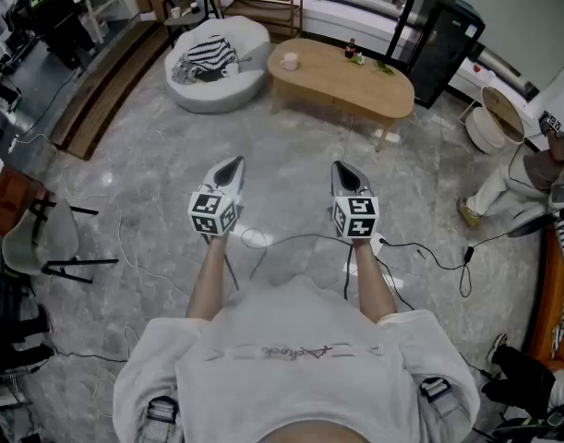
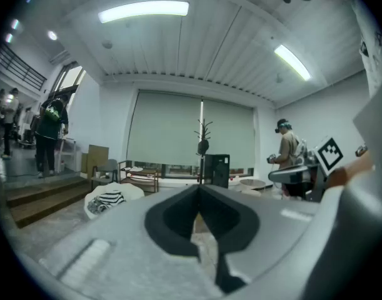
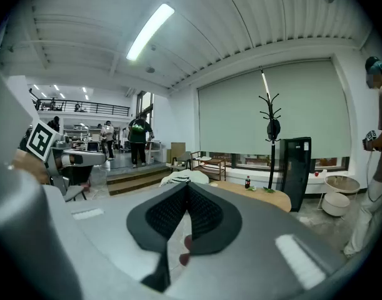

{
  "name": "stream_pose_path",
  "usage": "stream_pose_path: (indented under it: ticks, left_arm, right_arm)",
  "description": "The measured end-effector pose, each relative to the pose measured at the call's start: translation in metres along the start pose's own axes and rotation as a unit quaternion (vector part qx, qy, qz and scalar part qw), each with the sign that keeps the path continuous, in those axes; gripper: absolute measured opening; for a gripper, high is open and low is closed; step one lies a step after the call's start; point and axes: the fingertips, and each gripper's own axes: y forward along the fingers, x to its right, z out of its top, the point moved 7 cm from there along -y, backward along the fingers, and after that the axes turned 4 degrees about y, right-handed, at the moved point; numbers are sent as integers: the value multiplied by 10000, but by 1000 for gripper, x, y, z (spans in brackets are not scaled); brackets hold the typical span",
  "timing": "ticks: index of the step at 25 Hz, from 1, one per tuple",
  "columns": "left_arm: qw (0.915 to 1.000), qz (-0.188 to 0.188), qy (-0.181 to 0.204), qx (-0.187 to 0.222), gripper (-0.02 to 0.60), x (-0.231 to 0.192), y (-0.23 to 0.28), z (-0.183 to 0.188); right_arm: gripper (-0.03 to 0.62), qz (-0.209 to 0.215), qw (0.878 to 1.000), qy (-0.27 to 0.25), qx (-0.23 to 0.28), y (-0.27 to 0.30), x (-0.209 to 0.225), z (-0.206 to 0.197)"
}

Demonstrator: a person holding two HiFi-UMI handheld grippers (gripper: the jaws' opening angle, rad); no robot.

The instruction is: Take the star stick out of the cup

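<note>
A small pink cup (image 1: 289,61) stands on the left end of the oval wooden table (image 1: 355,86), far ahead of me across the floor. At this distance I cannot make out a star stick in it. In the head view my left gripper (image 1: 234,163) and right gripper (image 1: 342,167) are held side by side at waist height, both pointing towards the table. In the left gripper view the left gripper (image 2: 199,187) has its tips together and holds nothing. The right gripper (image 3: 186,185) is likewise shut and empty. The table (image 3: 261,196) lies just beyond its jaws.
A dark bottle (image 1: 352,50) and some green bits sit on the table. A white round seat with striped cloth (image 1: 215,63) stands left of it. Cables (image 1: 263,242) trail over the marble floor. A black cabinet (image 1: 448,42) is at the back right, a seated person (image 1: 517,185) at right.
</note>
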Motion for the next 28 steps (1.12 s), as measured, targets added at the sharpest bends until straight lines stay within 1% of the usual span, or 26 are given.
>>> stream_pose_path:
  ticks: [10,17,28]
  left_arm:
    - [9997,83,-213,7,0,19,3,-7]
    - [9997,152,-177,3,0,33,11,-8]
    - [9995,285,-144,-59,0,67,31,-4]
  right_arm:
    - [5,131,9999,-32,-85,-8,9,-7]
    - [5,248,9995,33,-168,-11,24,-17]
    - [5,440,9988,25,-201,-19,60,-16]
